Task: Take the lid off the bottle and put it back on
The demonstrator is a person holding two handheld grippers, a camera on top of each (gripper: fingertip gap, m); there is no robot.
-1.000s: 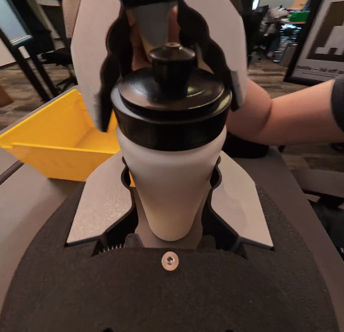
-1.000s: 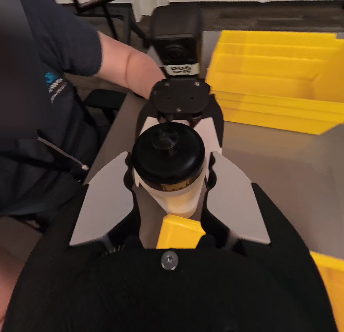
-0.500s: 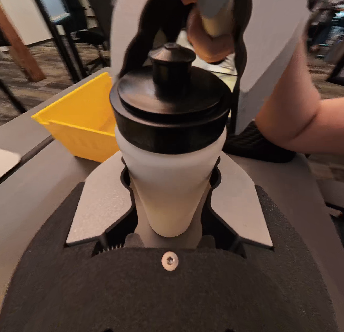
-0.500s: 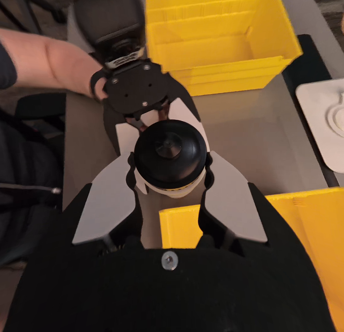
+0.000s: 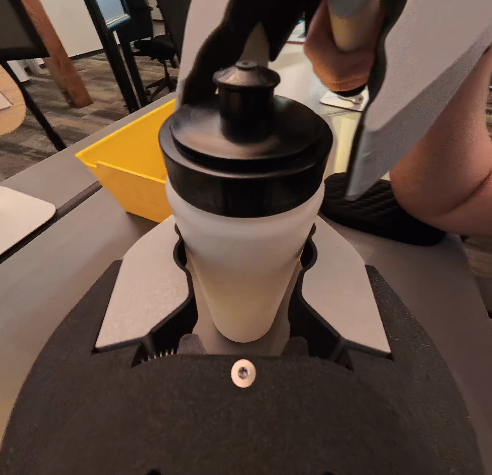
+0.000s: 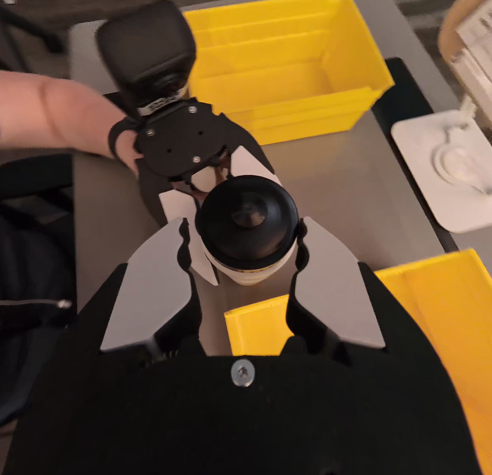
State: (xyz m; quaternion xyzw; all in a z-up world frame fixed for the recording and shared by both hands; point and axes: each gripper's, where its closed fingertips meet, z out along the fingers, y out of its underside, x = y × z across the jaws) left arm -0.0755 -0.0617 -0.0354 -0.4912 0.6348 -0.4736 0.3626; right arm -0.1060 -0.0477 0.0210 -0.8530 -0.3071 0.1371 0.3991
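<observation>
Indoors, a grey table (image 6: 332, 174) is carrying two yellow bins (image 6: 287, 70) and one bottle (image 5: 239, 262); the left gripper (image 5: 243, 251) is clamping it, while the right gripper (image 6: 243, 238) is spreading wide around its lid (image 6: 246, 217).

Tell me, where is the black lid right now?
The black lid sits on top of the white bottle, which the left claw grips; from above, the right claw straddles it.

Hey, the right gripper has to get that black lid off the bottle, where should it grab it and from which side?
Grip the lid by its wide round rim, from straight above, one finger on each side. The narrow spout gives less hold. The left gripper already clamps the white bottle below, so the rim stays free. The right gripper hangs open around it.
</observation>
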